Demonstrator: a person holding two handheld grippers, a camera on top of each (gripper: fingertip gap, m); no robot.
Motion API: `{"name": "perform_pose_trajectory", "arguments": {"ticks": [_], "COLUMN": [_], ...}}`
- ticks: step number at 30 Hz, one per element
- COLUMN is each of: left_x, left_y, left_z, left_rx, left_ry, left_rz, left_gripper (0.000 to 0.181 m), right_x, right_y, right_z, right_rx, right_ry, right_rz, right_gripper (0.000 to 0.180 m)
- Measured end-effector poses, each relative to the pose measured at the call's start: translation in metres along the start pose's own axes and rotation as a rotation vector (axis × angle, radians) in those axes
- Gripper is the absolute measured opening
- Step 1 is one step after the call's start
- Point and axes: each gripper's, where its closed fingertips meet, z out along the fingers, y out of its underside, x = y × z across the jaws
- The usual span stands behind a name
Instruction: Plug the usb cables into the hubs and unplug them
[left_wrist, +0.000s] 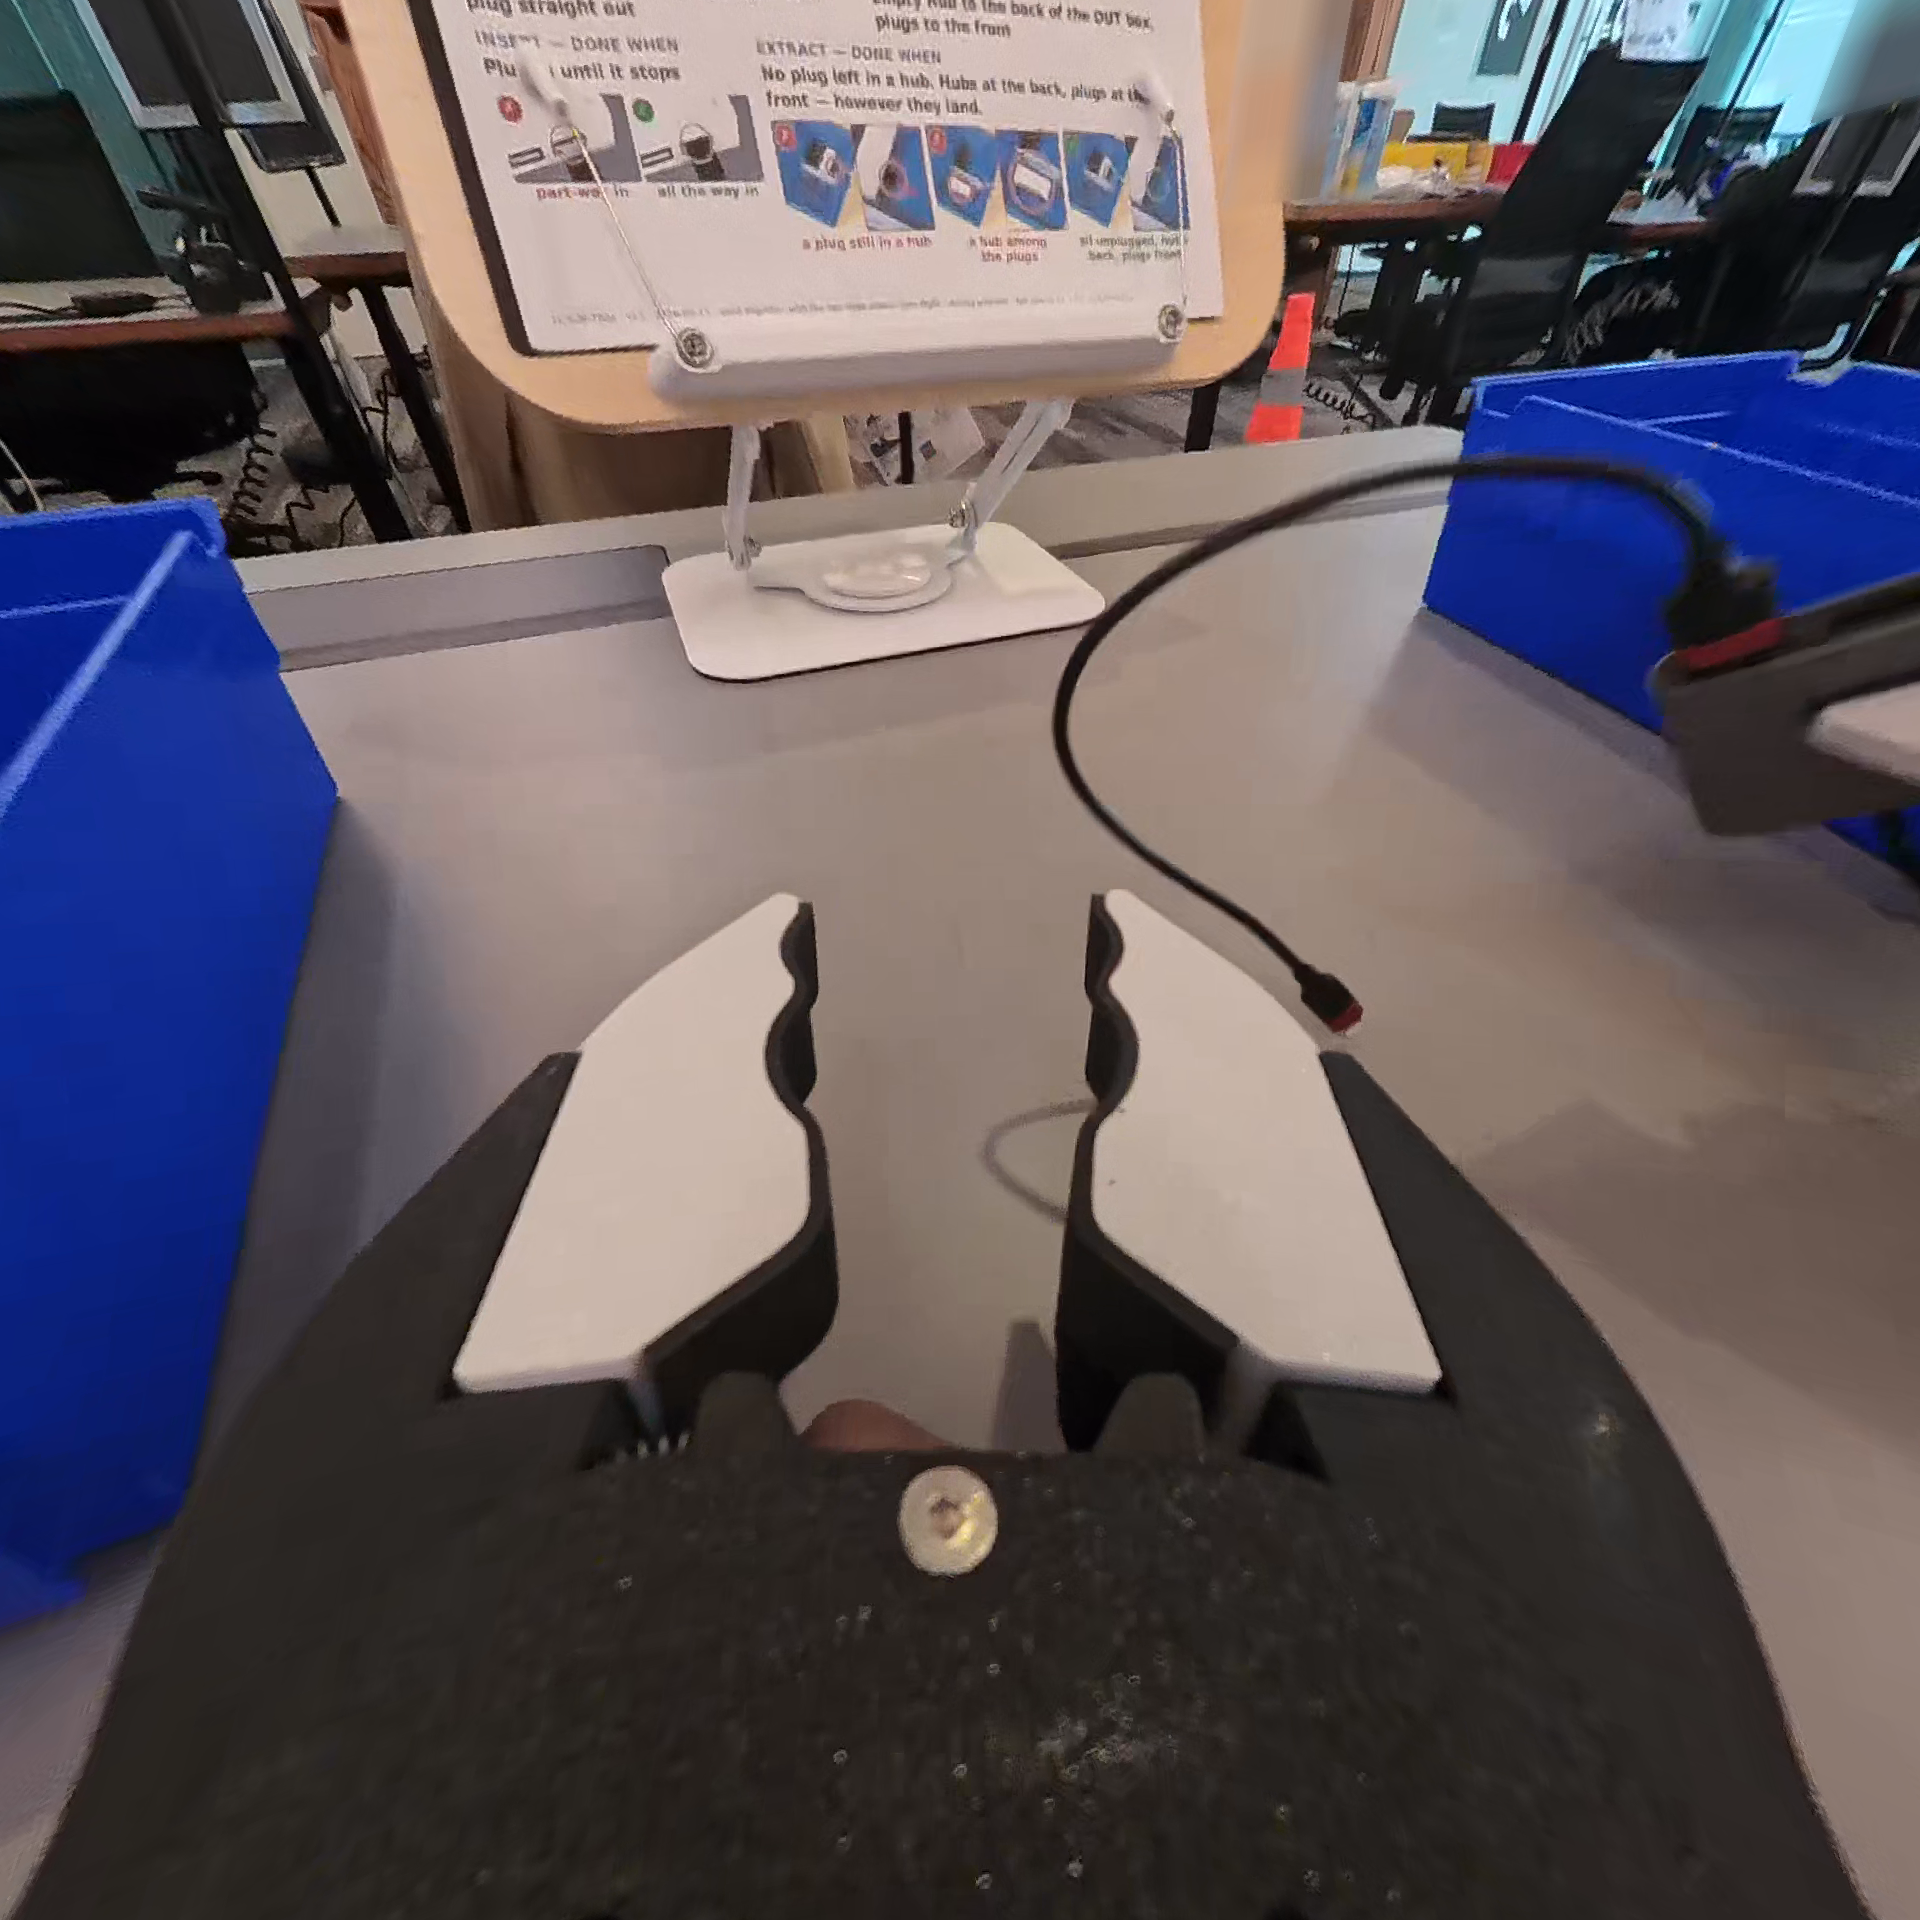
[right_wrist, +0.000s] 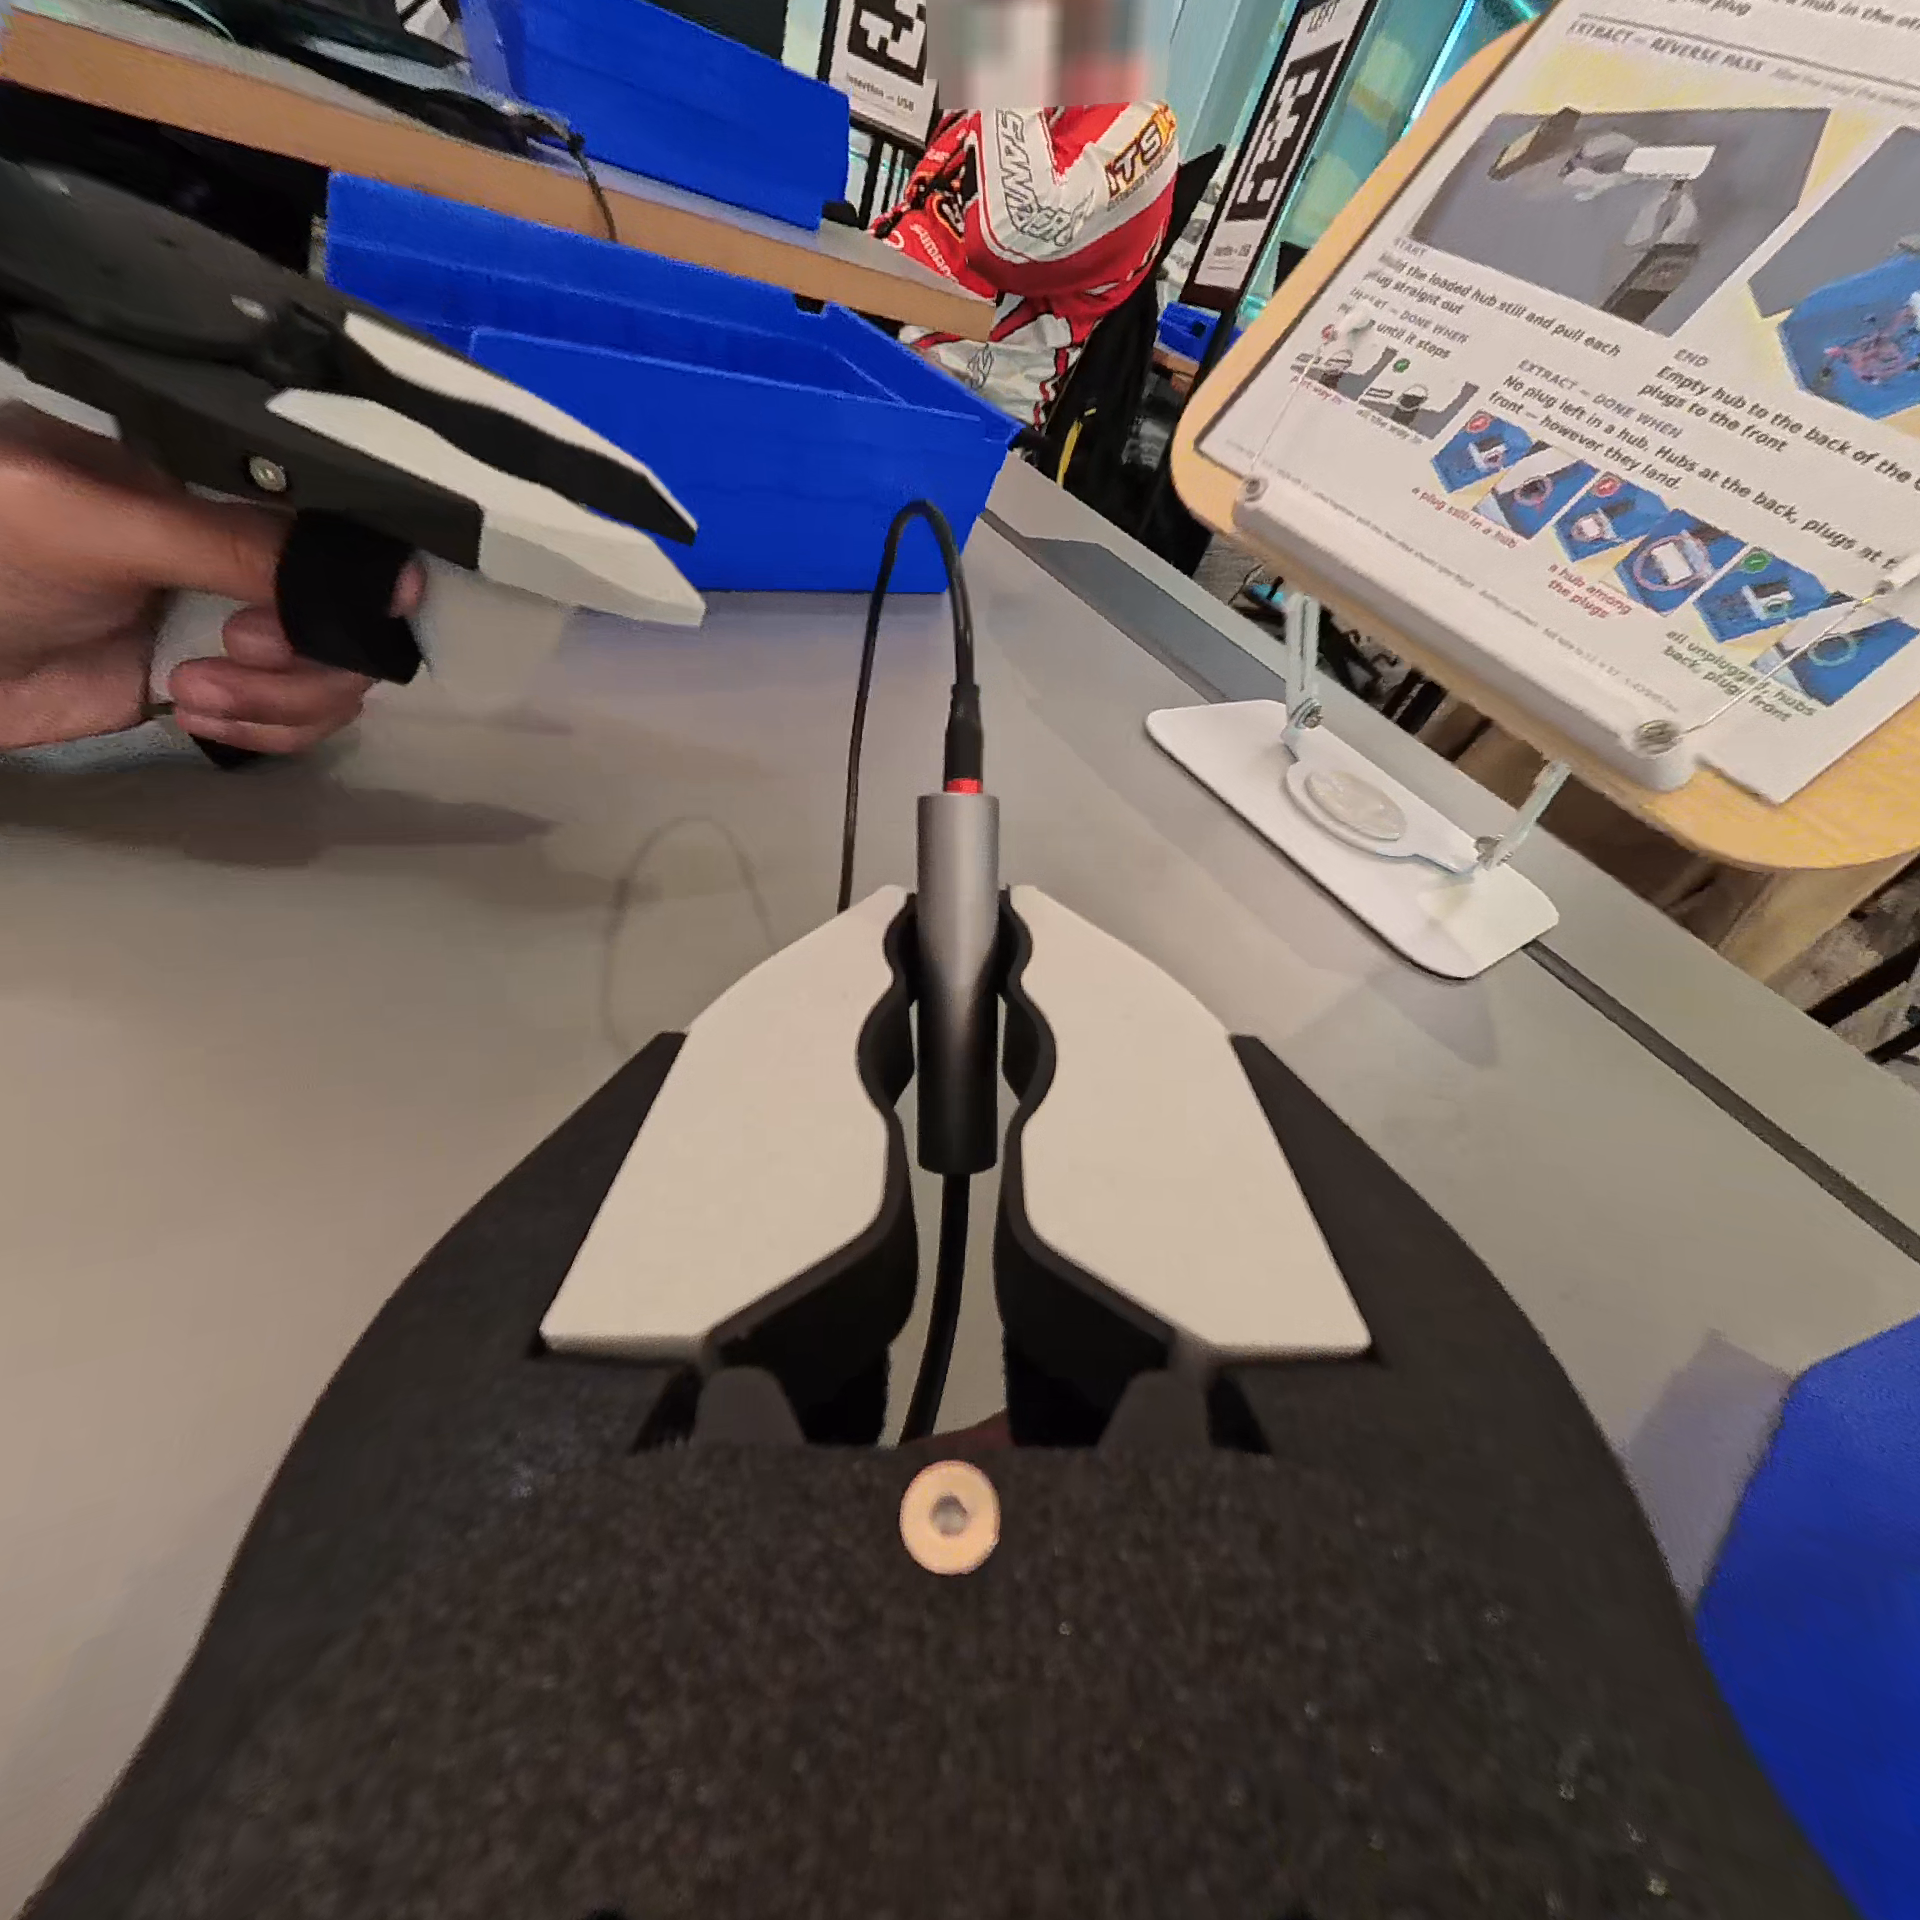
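In the right wrist view, the right gripper (right_wrist: 956, 914) was clamped on a slim grey hub (right_wrist: 956, 935), held edge-up so that its far end stuck out past the fingertips. A black usb cable (right_wrist: 914, 582) with a red-banded plug sat in that far end, and by the look of it was fully home, though the angle made the seating hard to judge. The hub's own lead ran back between the fingers toward the camera.

So one insertion seemed done. The cable's other end, a small red-tipped plug (left_wrist: 1330, 1003), hung free just above the grey table (left_wrist: 623, 831), near the right fingertip of the left gripper (left_wrist: 951, 914). No other hubs or cables were in view, so how many remained I could not say; pulling the plug out again was left to do.

The left gripper held nothing, its jaws well apart over bare table. Farther off, blue bins (left_wrist: 135, 935) stood left and right, and an instruction sheet on a white stand (left_wrist: 883, 603) stood at the far edge.
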Motion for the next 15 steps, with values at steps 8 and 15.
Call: {"name": "perform_pose_trajectory", "arguments": {"ticks": [8,15], "left_x": [0.002,0.005], "left_y": [-0.010,-0.011], "left_z": [-0.012,-0.015], "left_rx": [0.114,0.120], "left_ry": [0.064,0.133], "left_rz": [-0.048,-0.092], "left_gripper": [0.049,0.050], "right_x": [0.107,0.253], "right_y": [-0.104,-0.117], "right_z": [-0.074,-0.183], "right_rx": [-0.164,-0.618], "right_ry": [0.120,0.270], "right_rz": [-0.181,-0.409], "right_gripper": [0.012,0.013]}}
